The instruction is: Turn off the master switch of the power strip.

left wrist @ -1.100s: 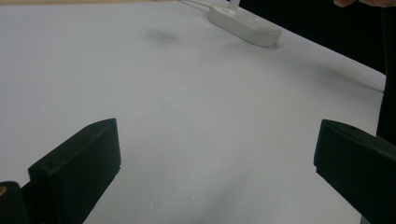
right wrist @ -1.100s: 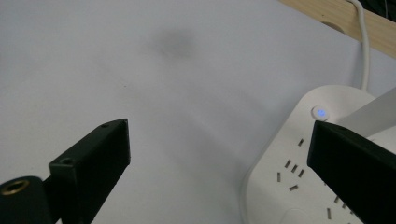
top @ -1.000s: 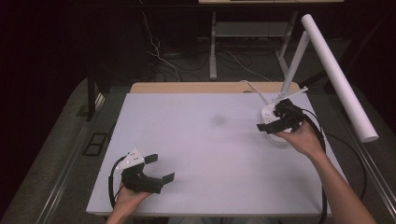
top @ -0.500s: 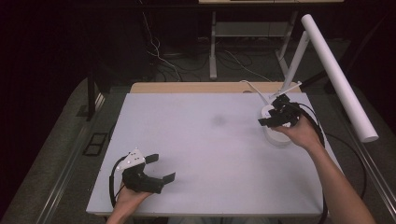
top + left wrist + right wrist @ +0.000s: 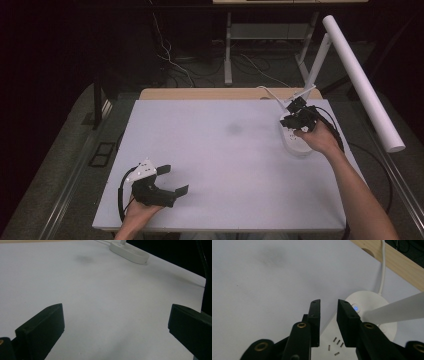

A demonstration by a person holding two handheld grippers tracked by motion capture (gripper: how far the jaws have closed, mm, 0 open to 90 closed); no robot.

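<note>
My right tool (image 5: 295, 116) hovers over the lamp base (image 5: 372, 315) at the worktop's (image 5: 225, 150) far right edge; its jaws have just been closing to a narrow gap with nothing between them. My left tool (image 5: 167, 181) rests near-left, jaws wide apart.

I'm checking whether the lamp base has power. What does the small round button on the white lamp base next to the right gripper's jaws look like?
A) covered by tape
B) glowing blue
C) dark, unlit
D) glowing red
B: in the right gripper view the power button on the white lamp base shows a blue light, just beside the tip of one jaw of the right gripper, whose nearly closed jaws hold nothing between them.
</note>
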